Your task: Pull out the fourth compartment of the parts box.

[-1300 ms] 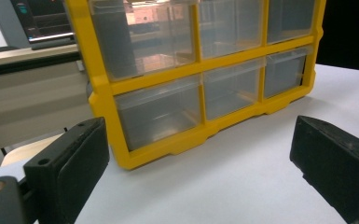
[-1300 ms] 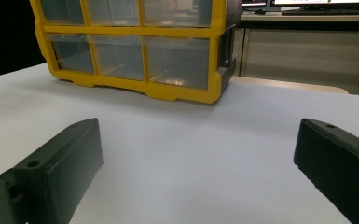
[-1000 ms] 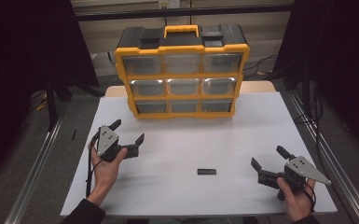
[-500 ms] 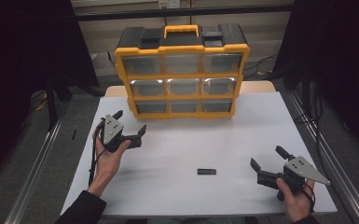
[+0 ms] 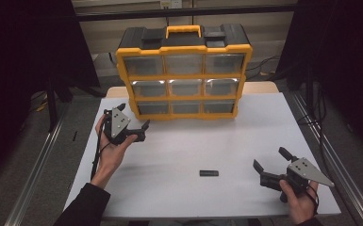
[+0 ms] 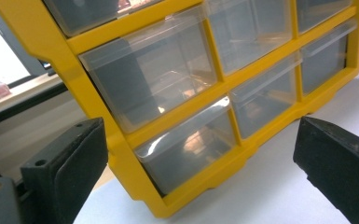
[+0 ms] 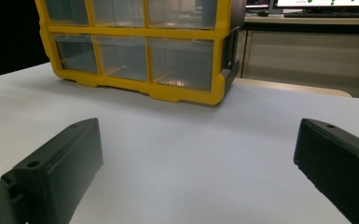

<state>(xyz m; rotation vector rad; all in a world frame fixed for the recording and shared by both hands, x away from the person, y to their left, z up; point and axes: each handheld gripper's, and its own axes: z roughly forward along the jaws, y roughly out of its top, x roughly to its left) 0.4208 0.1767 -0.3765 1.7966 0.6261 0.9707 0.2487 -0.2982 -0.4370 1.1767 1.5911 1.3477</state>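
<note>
With the left tool (image 5: 133,123) spread wide beside the yellow drawer cabinet (image 5: 184,70) standing at the table's (image 5: 169,155) far edge, it should probably approach the bottom-left drawer (image 6: 186,147) squarely, while the right tool (image 5: 269,164) waits open.

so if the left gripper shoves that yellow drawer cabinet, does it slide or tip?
The cabinet stands tall and upright on a narrow base, so a high push may tip it. Its clear drawers look mostly empty, so it is probably light; a low push likely slides it.
</note>
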